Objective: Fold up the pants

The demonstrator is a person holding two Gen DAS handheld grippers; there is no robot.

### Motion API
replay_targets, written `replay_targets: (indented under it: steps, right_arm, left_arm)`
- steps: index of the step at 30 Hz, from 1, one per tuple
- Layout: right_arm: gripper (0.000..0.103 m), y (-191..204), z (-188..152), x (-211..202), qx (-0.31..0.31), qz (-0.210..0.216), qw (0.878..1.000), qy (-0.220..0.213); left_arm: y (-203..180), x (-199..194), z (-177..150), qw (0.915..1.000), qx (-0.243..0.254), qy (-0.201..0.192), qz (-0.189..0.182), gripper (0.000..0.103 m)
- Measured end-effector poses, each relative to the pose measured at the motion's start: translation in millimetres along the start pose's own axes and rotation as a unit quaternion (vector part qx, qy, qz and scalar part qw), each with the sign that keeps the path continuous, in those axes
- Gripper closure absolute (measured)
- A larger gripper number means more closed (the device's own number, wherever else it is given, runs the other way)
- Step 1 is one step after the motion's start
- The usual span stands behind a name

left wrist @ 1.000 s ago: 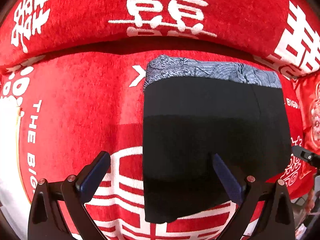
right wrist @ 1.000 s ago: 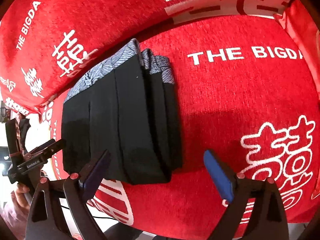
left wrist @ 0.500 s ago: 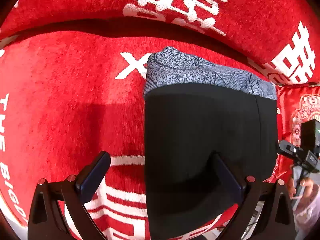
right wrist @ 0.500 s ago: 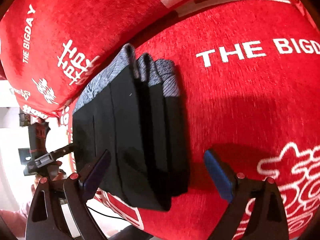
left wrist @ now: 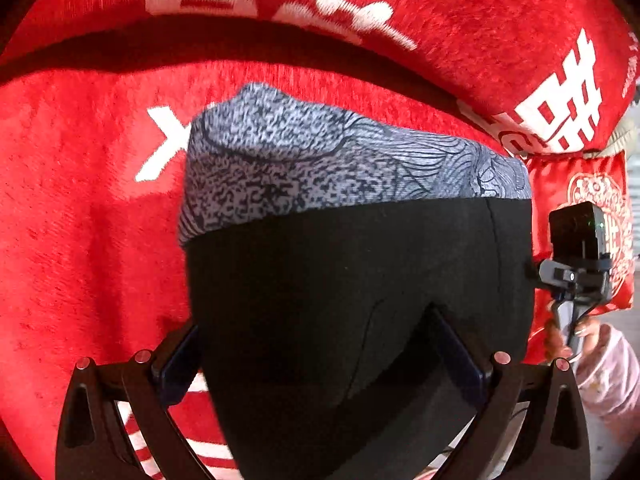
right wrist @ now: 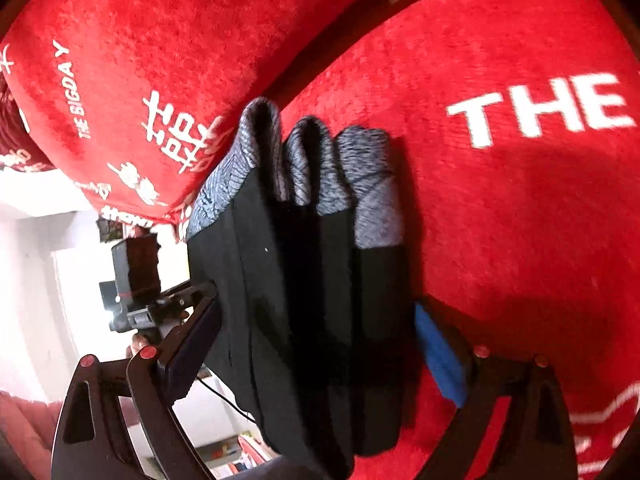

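a plush red seat cushion with white woven lettering [right wrist: 520,220] fills both views; "the" is read on it in the right wrist view, and a white "x" shows in the left wrist view. behind it, a red plush back cushion [right wrist: 140,60] is marked "the bigday" beside white double-happiness characters. the folded black pants with a grey patterned waistband [left wrist: 352,280] are laid on the seat cushion, the waistband toward the back cushion; three stacked folds are seen edge-on in the right wrist view. compared with half a second ago, the pants are seen larger and nearer in both views, and both grippers have been brought in around them. the left gripper [left wrist: 320,354] is spread wide, its dark pads at either side of the smooth black fabric, nothing clamped. the right gripper [right wrist: 316,354] is likewise parted, a blue pad beside the stack's edge, unclenched.
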State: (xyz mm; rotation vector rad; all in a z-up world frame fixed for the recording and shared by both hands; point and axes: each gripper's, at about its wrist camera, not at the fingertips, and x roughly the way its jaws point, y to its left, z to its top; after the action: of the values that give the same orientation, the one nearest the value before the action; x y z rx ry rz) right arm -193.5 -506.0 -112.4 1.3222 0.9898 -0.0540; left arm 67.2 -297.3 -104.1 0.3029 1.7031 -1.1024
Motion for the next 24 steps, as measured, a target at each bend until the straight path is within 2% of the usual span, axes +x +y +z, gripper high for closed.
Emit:
replay_targets:
  steps: [6,11,14,16,17,18,19,21,24]
  right_arm:
    - [0.005,6,1,6,-0.029,0.004,0.999,0.014]
    - [0.005,-1,4,6,-0.011,0.017,1.000,0.015]
    - [0.005,0,3,5,-0.006,0.009,1.000,0.020]
    - [0.011,3,2,5,0.001,-0.007,1.000,0.018]
    - [0.026,3,1,3,0.002,-0.019,1.000,0.017]
    - [0.032,2,-1,1,0.003,-0.037,0.999,0.015]
    - [0.036,1,-2,-1,0.007,-0.034,0.999,0.013]
    - [0.053,-3,-5,-8,0.020,-0.028,0.999,0.004]
    - [0.061,-2,-10,-19,0.037,-0.006,0.999,-0.005]
  left_arm:
    - [6,3,-1,0.9998,-0.014,0.007,-0.015,0.000]
    - [7,3,-1,0.9996,-0.021,0.009,-0.018,0.000]
    - [4,0,-5,0.9997,-0.021,-0.007,-0.012,0.003]
    - [2,-8,-11,0.9994,-0.018,-0.023,-0.019,0.018]
    - [-1,-11,-14,0.9993,-0.016,-0.031,-0.015,0.020]
    - [-5,-13,-16,0.9992,-0.012,-0.038,-0.009,0.023]
    - [-8,-16,-18,0.9989,-0.009,-0.045,0.001,0.026]
    - [-14,-20,-20,0.9984,-0.008,-0.055,0.011,0.031]
    - [-25,-31,-23,0.9974,-0.004,-0.069,0.022,0.040]
